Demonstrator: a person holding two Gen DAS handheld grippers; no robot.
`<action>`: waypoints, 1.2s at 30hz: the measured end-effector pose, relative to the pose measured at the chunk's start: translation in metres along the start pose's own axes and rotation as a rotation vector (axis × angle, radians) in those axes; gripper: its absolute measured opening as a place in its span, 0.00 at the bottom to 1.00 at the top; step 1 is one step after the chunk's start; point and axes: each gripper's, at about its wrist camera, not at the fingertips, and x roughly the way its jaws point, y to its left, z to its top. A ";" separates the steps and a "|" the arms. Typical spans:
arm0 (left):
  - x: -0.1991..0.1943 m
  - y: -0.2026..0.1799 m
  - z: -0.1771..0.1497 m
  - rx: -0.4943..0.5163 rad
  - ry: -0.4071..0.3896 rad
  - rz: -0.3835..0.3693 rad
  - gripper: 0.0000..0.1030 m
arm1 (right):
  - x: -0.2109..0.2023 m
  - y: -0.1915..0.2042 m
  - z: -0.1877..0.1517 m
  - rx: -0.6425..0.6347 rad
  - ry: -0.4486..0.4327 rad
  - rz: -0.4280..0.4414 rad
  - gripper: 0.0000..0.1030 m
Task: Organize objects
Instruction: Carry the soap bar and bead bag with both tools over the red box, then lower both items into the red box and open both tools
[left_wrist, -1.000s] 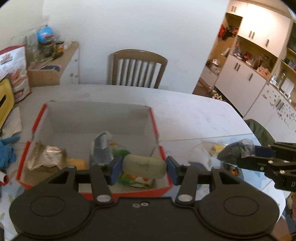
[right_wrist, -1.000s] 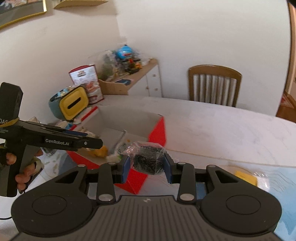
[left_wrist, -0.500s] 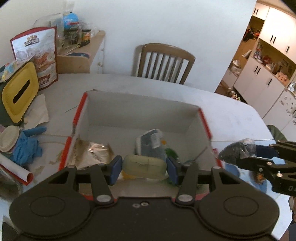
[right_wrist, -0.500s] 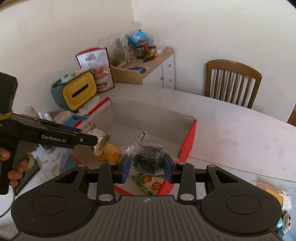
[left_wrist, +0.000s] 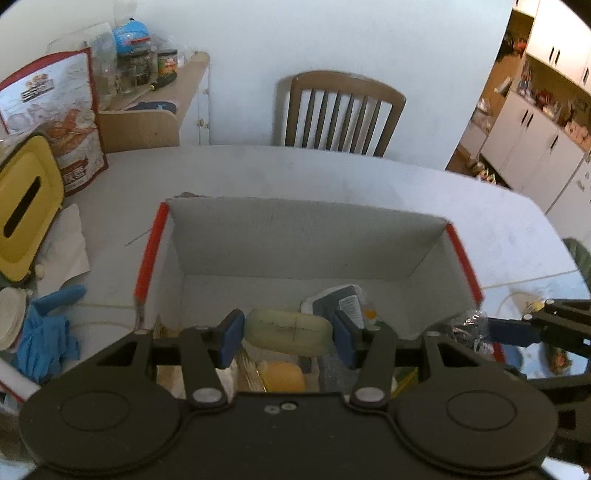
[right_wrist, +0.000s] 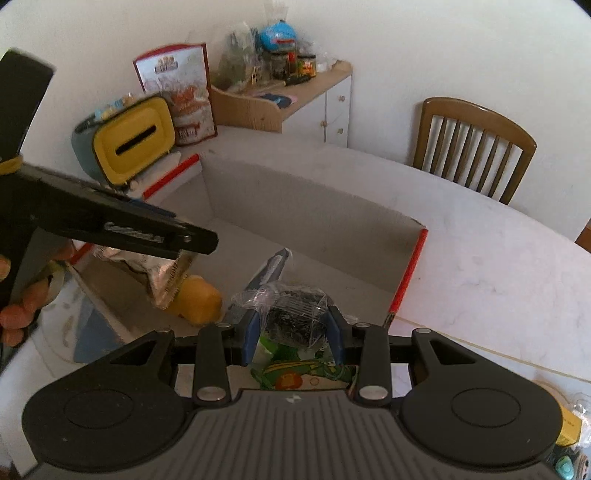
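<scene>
- Jaws of left gripper (left_wrist: 287, 336) are clamped on a pale green bar (left_wrist: 287, 331), held over the box (left_wrist: 306, 236).
- Right gripper (right_wrist: 294, 334) is closed on a clear bag of dark bits (right_wrist: 293, 318), also above the box.
- Several items are already inside; both held items are not yet dropped.

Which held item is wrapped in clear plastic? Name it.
The black bundle in the right tongs is; the pale green soap bar in the left tongs is bare.
</scene>
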 end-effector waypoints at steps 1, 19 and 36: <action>0.006 -0.001 0.001 0.008 0.011 0.004 0.50 | 0.003 0.001 0.000 -0.006 0.007 -0.005 0.36; 0.054 0.000 -0.002 0.081 0.142 0.051 0.50 | 0.033 0.019 -0.012 -0.076 0.091 -0.005 0.38; 0.054 -0.008 -0.002 0.111 0.178 0.044 0.67 | 0.011 0.011 -0.014 -0.024 0.063 0.005 0.59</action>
